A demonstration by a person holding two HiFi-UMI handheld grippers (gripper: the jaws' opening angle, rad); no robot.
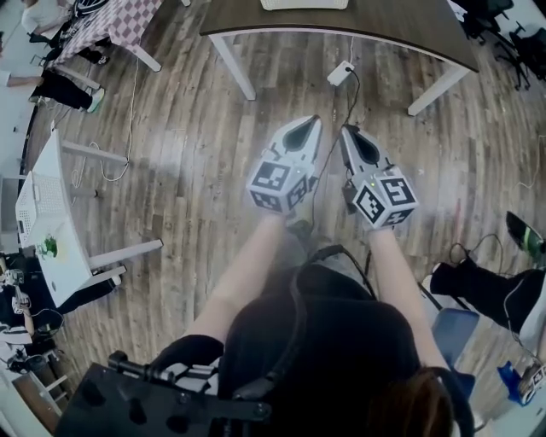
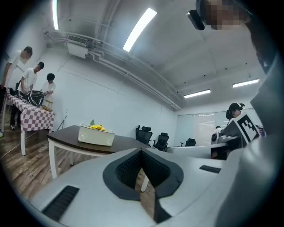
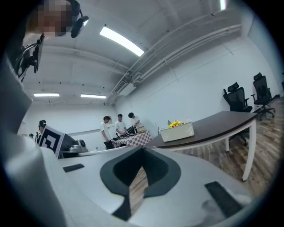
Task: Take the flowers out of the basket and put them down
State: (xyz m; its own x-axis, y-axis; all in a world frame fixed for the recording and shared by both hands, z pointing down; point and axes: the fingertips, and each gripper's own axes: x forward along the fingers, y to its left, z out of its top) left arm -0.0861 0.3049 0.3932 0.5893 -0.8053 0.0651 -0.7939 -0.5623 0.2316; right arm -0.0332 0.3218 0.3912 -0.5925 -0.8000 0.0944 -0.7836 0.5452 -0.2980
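Observation:
A white basket (image 2: pixel 96 135) with yellow flowers (image 2: pixel 96 127) stands on a dark brown table (image 2: pixel 66 135), well ahead of both grippers. The right gripper view shows the same basket (image 3: pixel 177 131), flowers (image 3: pixel 176 123) and table (image 3: pixel 222 124) at a distance. In the head view only the basket's lower edge (image 1: pixel 304 3) shows at the top, on the table (image 1: pixel 384 26). My left gripper (image 1: pixel 305 124) and right gripper (image 1: pixel 351 132) are held side by side above the wooden floor and point toward that table. Both are shut with nothing between their jaws, as the left gripper (image 2: pixel 142 153) and right gripper (image 3: pixel 142 153) show in their own views.
A power strip (image 1: pixel 340 73) with a cable lies on the floor under the table. A checkered table (image 1: pixel 111 21) with people (image 3: pixel 120 126) stands at the back left. A white table (image 1: pixel 51 230) is at the left. Office chairs (image 3: pixel 237 97) are behind the dark table. A person's legs (image 1: pixel 478 286) are at the right.

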